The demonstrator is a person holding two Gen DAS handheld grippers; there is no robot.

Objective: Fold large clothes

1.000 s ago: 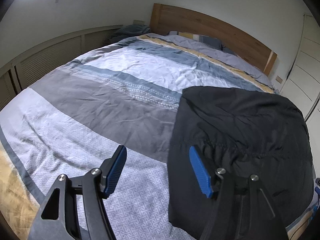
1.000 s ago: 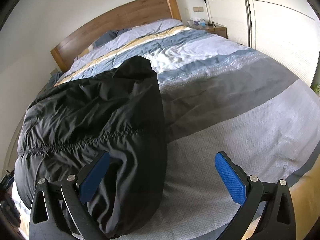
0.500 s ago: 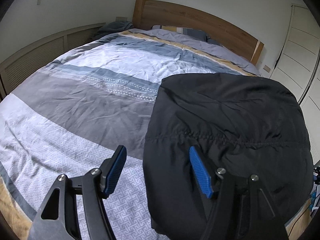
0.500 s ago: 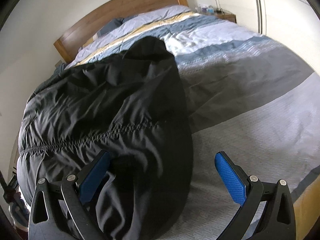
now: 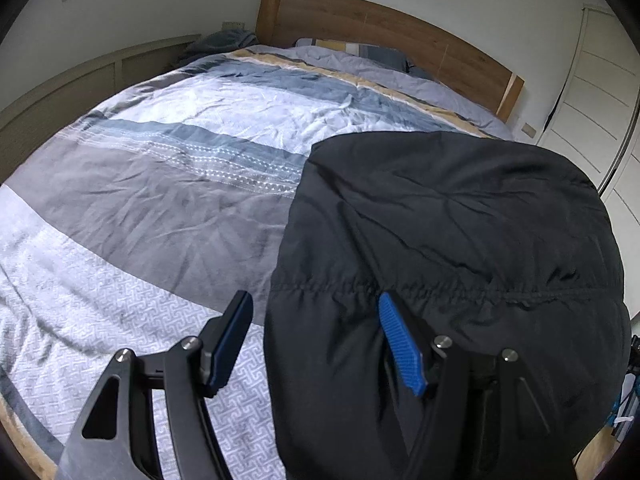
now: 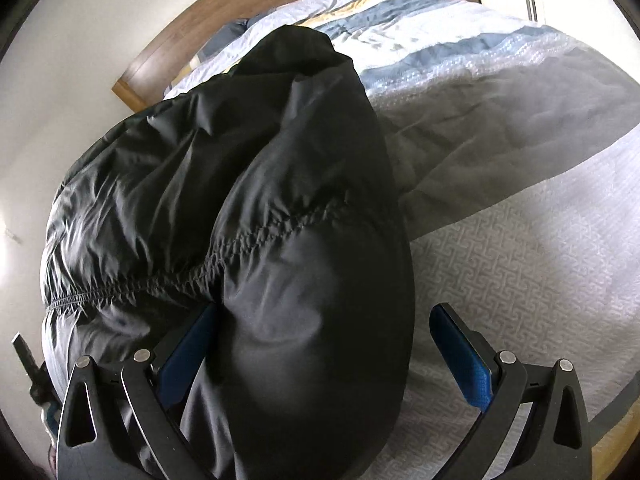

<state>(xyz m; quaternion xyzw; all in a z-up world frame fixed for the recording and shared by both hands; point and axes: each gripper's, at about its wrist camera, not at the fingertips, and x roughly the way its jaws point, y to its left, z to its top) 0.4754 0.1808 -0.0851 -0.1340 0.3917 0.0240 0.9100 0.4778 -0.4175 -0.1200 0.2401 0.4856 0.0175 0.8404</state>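
A large black padded jacket (image 5: 460,240) lies folded on the bed, with a gathered seam across it; it also shows in the right wrist view (image 6: 248,208). My left gripper (image 5: 316,344) is open, its jaws wide apart over the jacket's near left edge, the right pad above the fabric and the left pad above the bedspread. My right gripper (image 6: 332,364) is open and straddles the jacket's near right edge; a bulge of fabric sits between the jaws and hides part of the left pad.
The bed carries a striped bedspread (image 5: 160,184) in grey, blue, white and tan. A wooden headboard (image 5: 380,28) and pillows are at the far end. White wardrobe doors (image 5: 600,92) stand on one side, a low slatted panel (image 5: 60,96) on the other.
Both grippers have moved in over the jacket's near end. In the right wrist view the jacket now fills the space between the jaws. Both stay open.
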